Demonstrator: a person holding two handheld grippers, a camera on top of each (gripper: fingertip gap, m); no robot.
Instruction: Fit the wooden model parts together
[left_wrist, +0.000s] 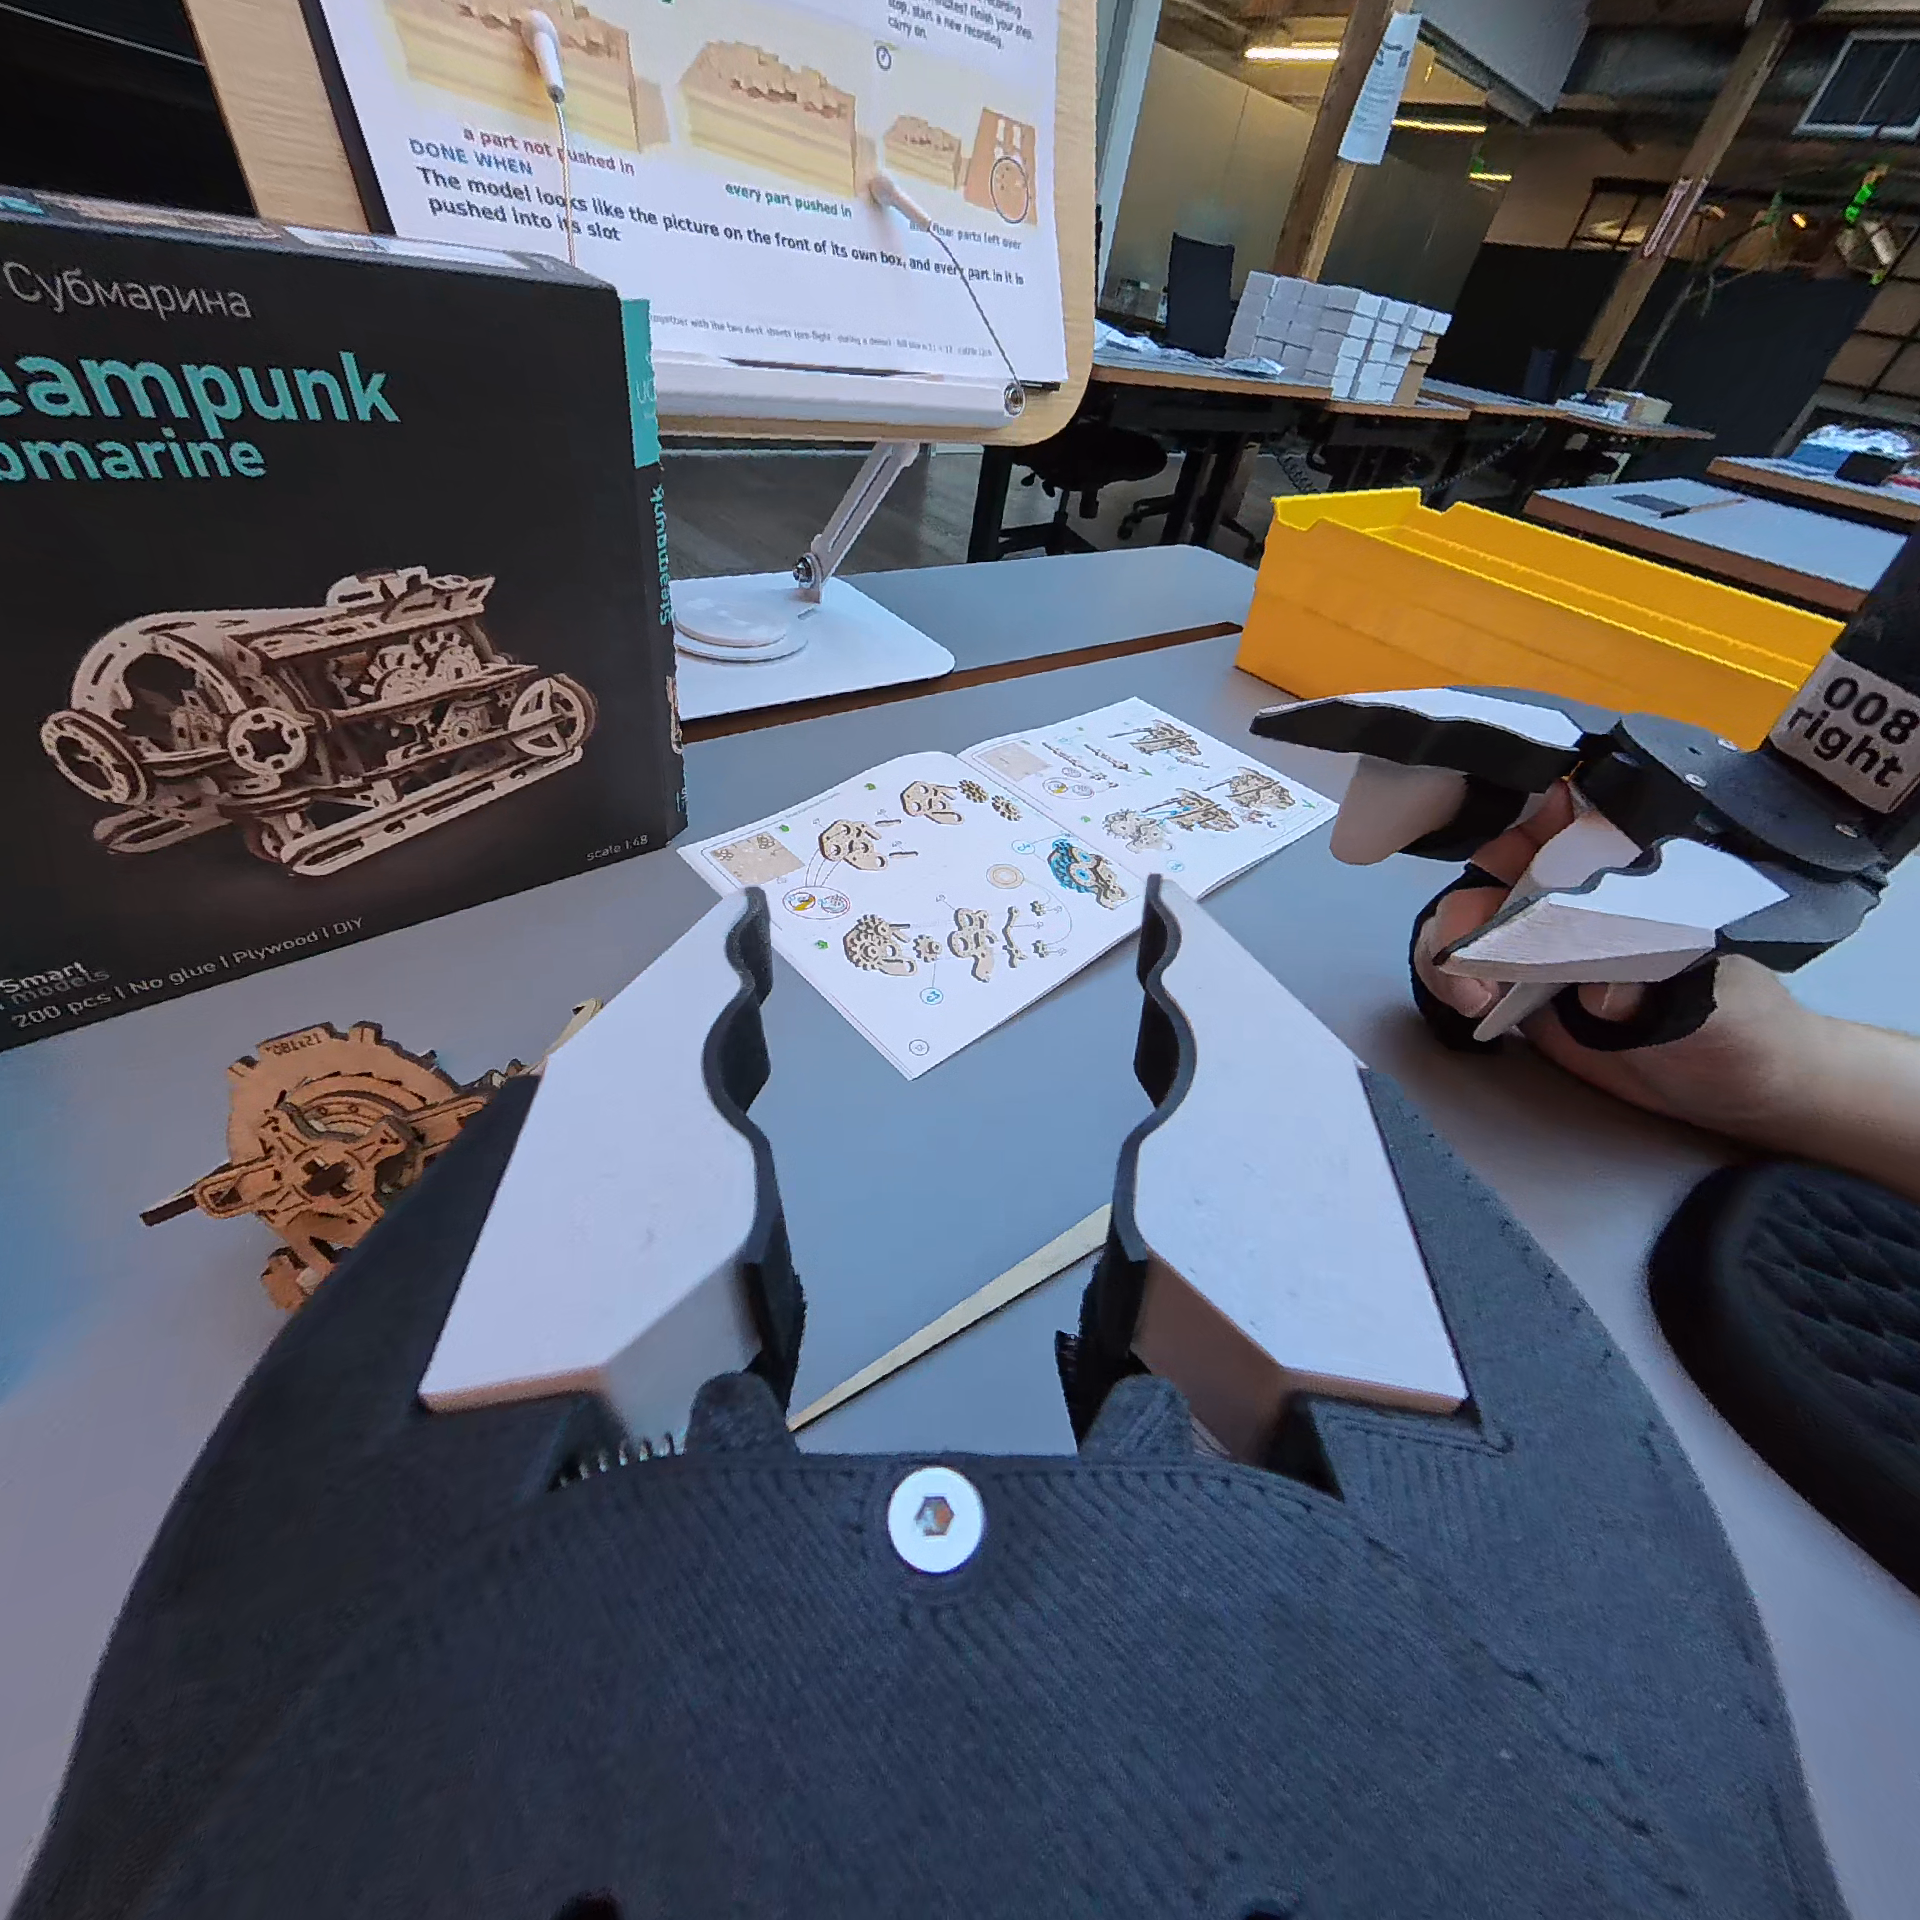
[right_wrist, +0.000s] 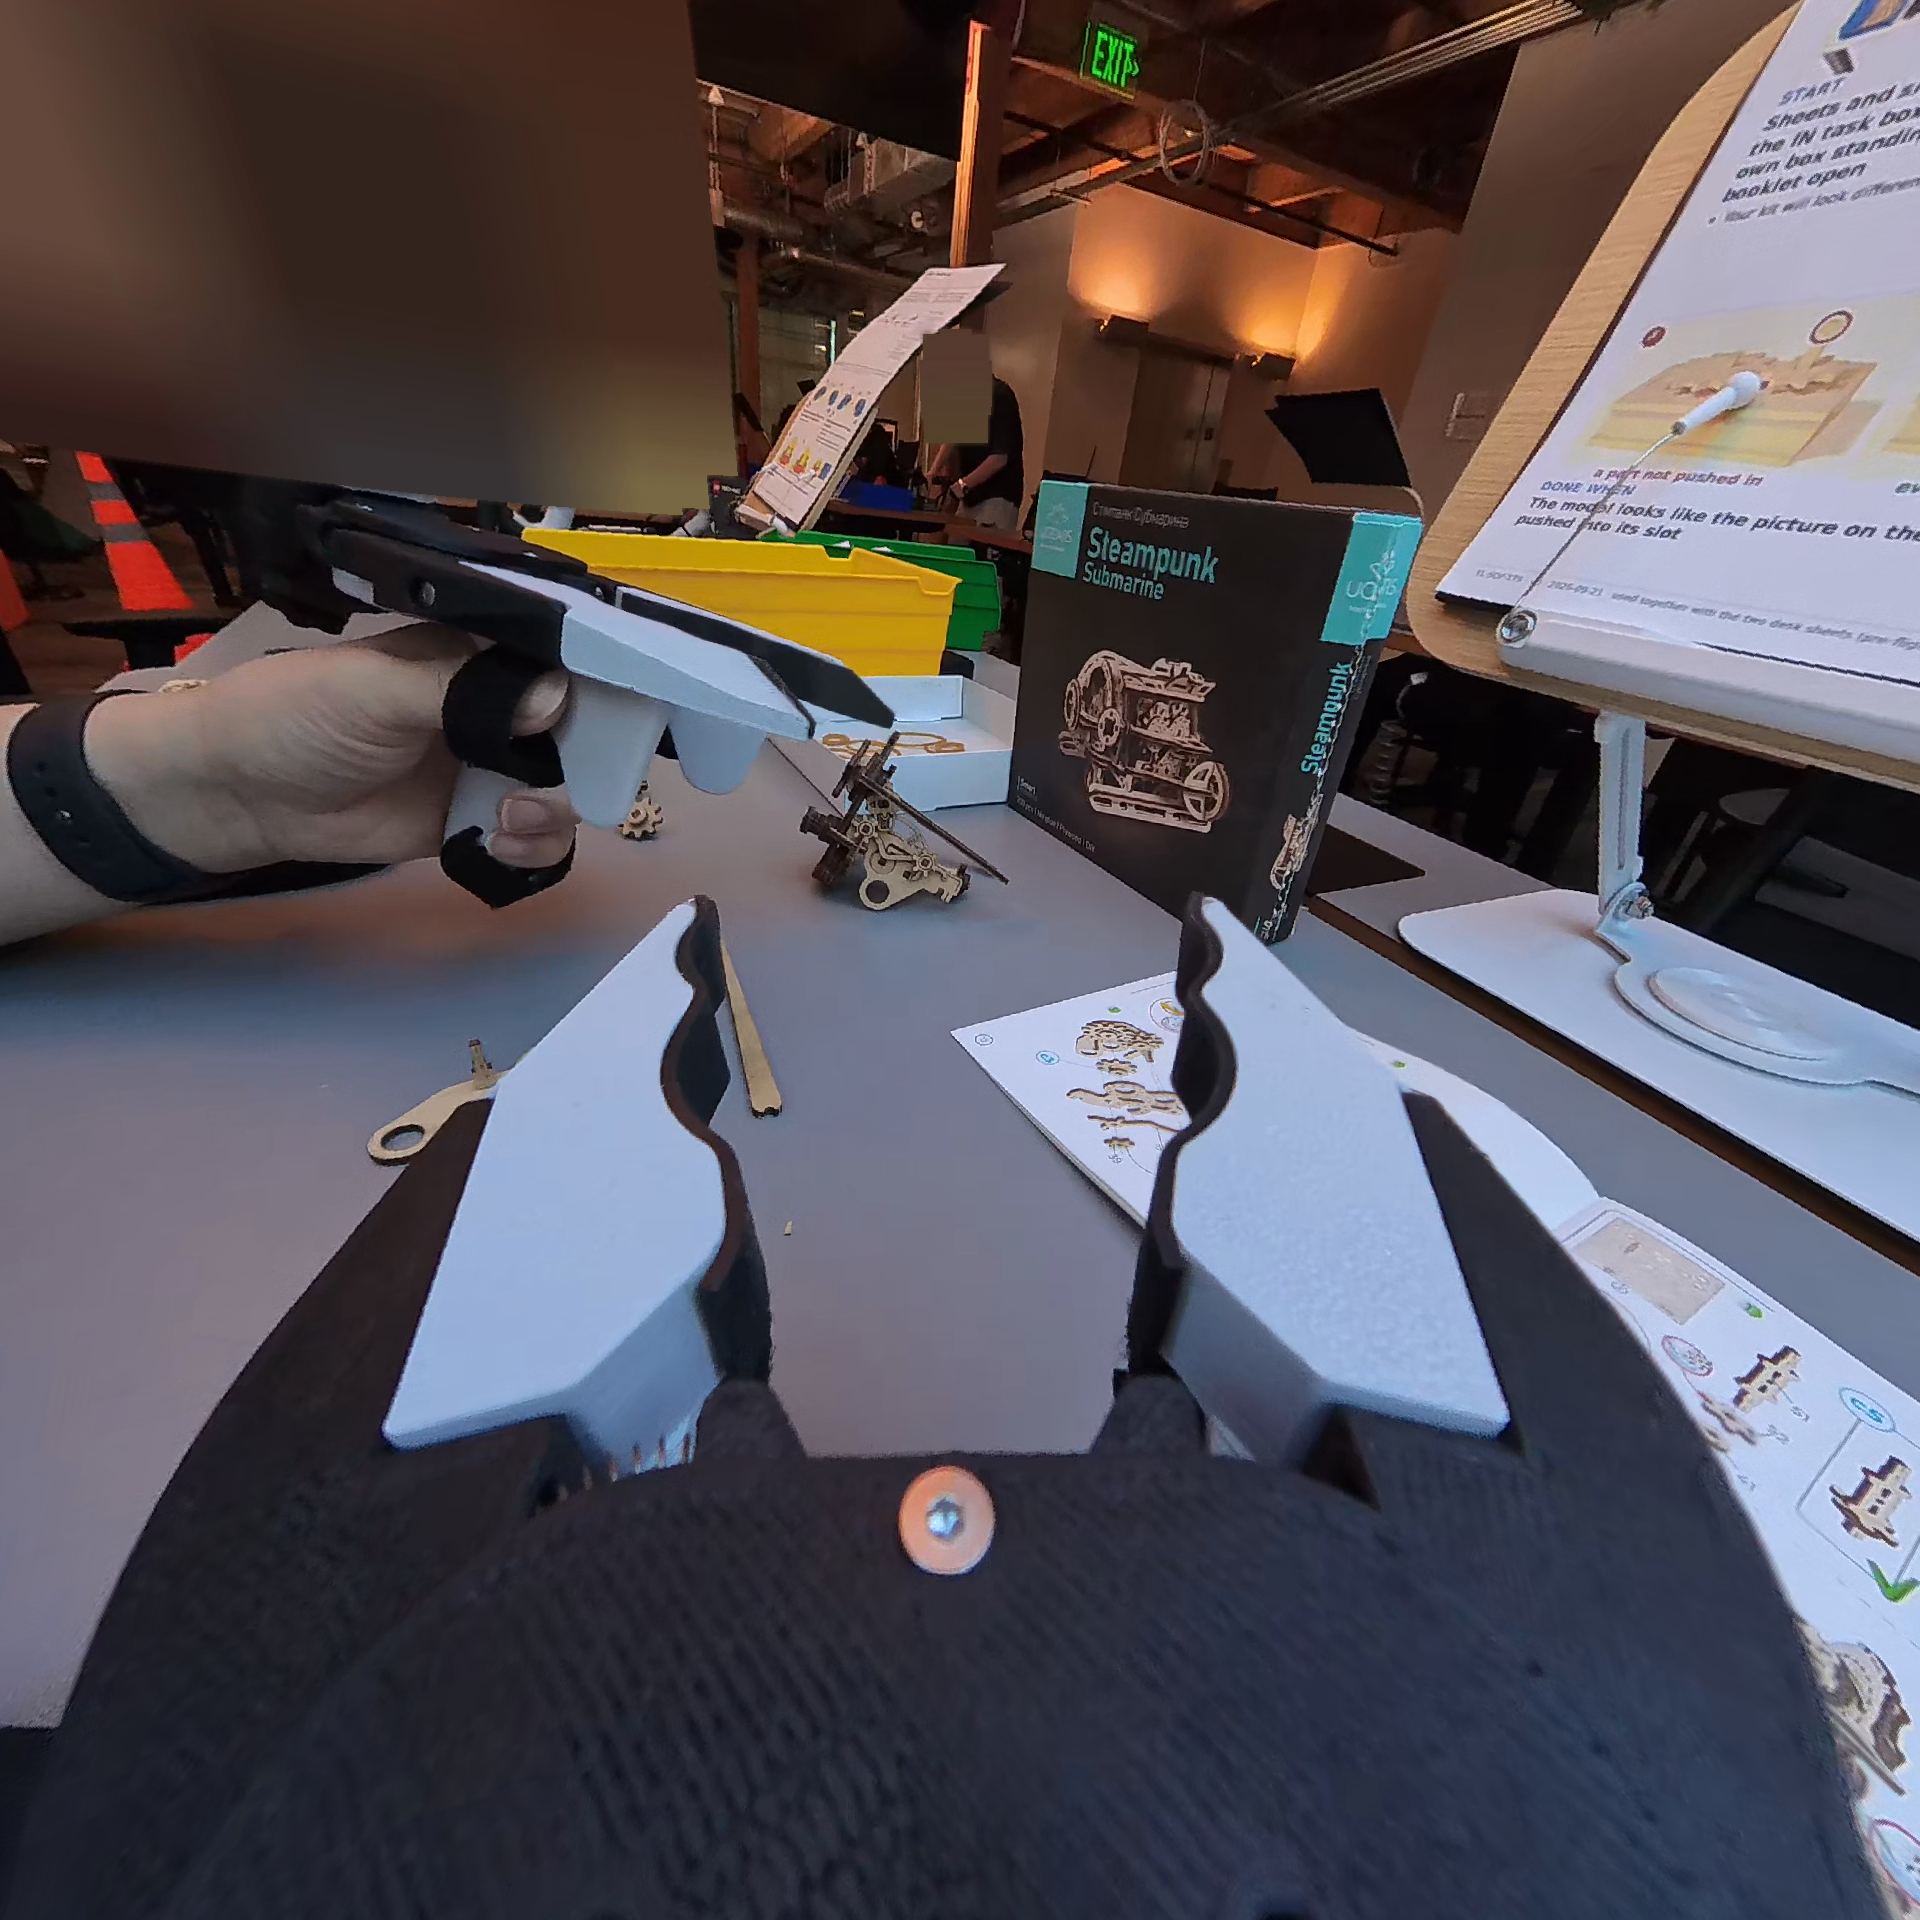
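A partly built wooden model lies on the grey table left of my left gripper; it also shows in the right wrist view. My left gripper is open and empty above the table. A thin wooden stick lies under it, and shows in the right wrist view. My right gripper is open and empty over the table. A flat wooden ring part and a small gear lie loose at its left. The open instruction booklet lies ahead of the left gripper.
The dark model kit box stands at the left. A task sheet on a white stand is behind it. A yellow bin sits at the back right. A white tray with wooden parts lies beside the box.
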